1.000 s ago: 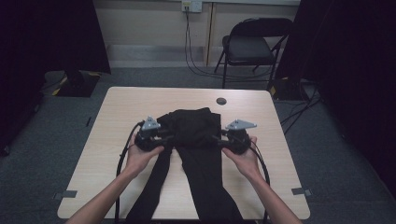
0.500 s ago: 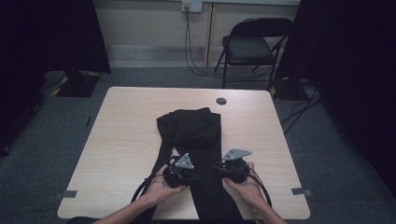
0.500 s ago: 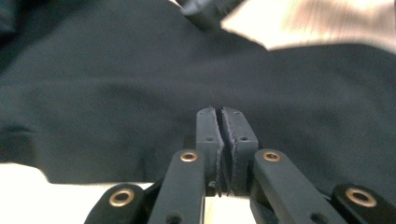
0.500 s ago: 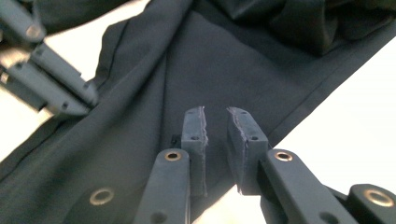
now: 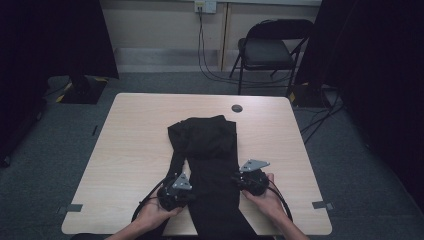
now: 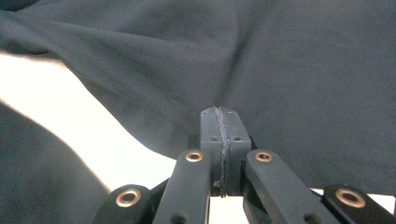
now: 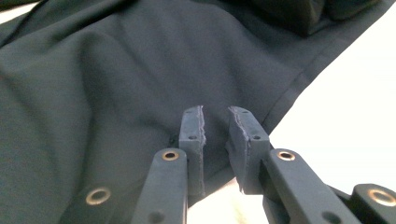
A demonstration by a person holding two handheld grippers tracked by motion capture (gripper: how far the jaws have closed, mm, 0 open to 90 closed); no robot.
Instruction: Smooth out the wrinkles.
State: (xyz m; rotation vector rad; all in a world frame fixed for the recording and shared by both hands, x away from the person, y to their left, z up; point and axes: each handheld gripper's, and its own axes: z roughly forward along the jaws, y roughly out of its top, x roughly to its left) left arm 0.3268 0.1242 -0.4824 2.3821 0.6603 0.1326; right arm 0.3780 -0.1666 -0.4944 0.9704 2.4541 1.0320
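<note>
Black trousers (image 5: 212, 165) between 2 tools, flat on table (image 5: 125, 150).

You have black trousers (image 5: 210, 150) in front of you, plain, with no print or stripe; close up in the left gripper view the trousers (image 6: 289, 70) look dark charcoal, as they do in the right gripper view (image 7: 116, 70). They lie on a pale, light-wood table (image 5: 130, 145) with a faint grain. A small dark round disc (image 5: 237, 108) sits on the tabletop. Your left gripper (image 5: 176, 192) is black with a grey plate; its jaws in the left gripper view (image 6: 220, 128) are dark grey-blue with brass-coloured rivets. Your right gripper (image 5: 251, 179) is black and grey too, with the same brass rivets (image 7: 217, 135). The floor (image 5: 350, 165) is dark grey carpet, the chair (image 5: 272, 47) black, the wall (image 5: 160, 25) beige.
</note>
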